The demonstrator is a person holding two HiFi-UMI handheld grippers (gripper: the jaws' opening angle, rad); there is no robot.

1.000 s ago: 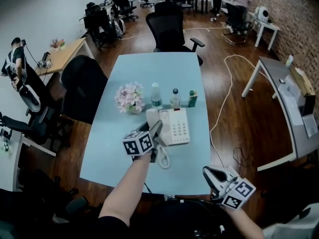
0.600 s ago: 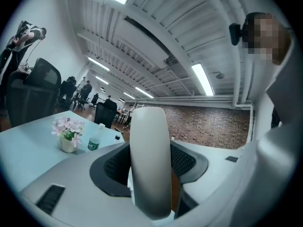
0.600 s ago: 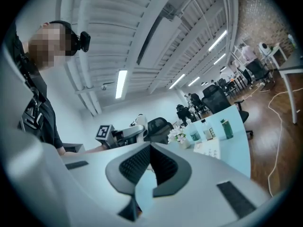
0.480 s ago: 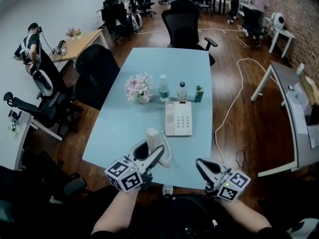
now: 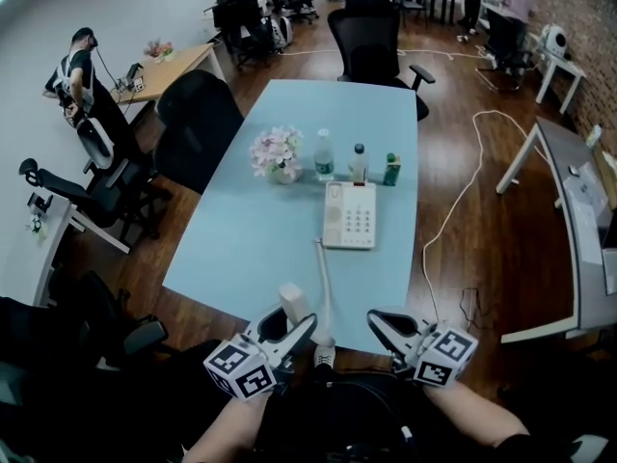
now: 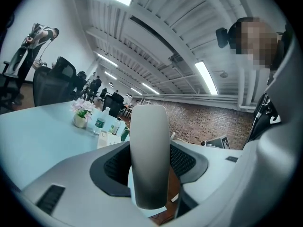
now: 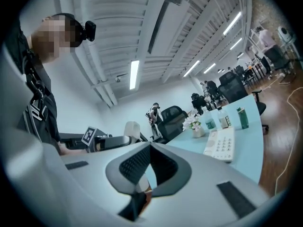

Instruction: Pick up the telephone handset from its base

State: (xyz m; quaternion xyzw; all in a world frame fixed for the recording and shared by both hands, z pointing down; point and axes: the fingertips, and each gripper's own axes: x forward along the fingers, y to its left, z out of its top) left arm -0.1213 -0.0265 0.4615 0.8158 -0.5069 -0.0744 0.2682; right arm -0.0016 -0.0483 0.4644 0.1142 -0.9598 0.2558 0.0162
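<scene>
The white telephone base (image 5: 349, 215) with its keypad lies on the light blue table (image 5: 251, 239), its cradle side bare. My left gripper (image 5: 287, 319) is at the table's near edge, shut on the white handset (image 5: 292, 302), which stands upright between the jaws (image 6: 149, 150). The pale cord (image 5: 323, 292) runs stretched from the base to the near edge. My right gripper (image 5: 378, 318) hovers at the near edge to the right of the handset, jaws together and holding nothing (image 7: 149, 148). In the right gripper view the base (image 7: 220, 144) lies ahead and the handset (image 7: 132, 126) shows to the left.
Behind the base stand a pot of pink flowers (image 5: 277, 152), two bottles (image 5: 325, 157) (image 5: 359, 162) and a green can (image 5: 391, 170). Black office chairs (image 5: 198, 123) (image 5: 376, 37) stand at the table's left and far end. A white cable (image 5: 463, 181) trails on the wooden floor at right.
My left gripper has drawn the handset from beside the base back to the table's near edge, and the cord has stretched out. The right gripper shifted slightly inward.
</scene>
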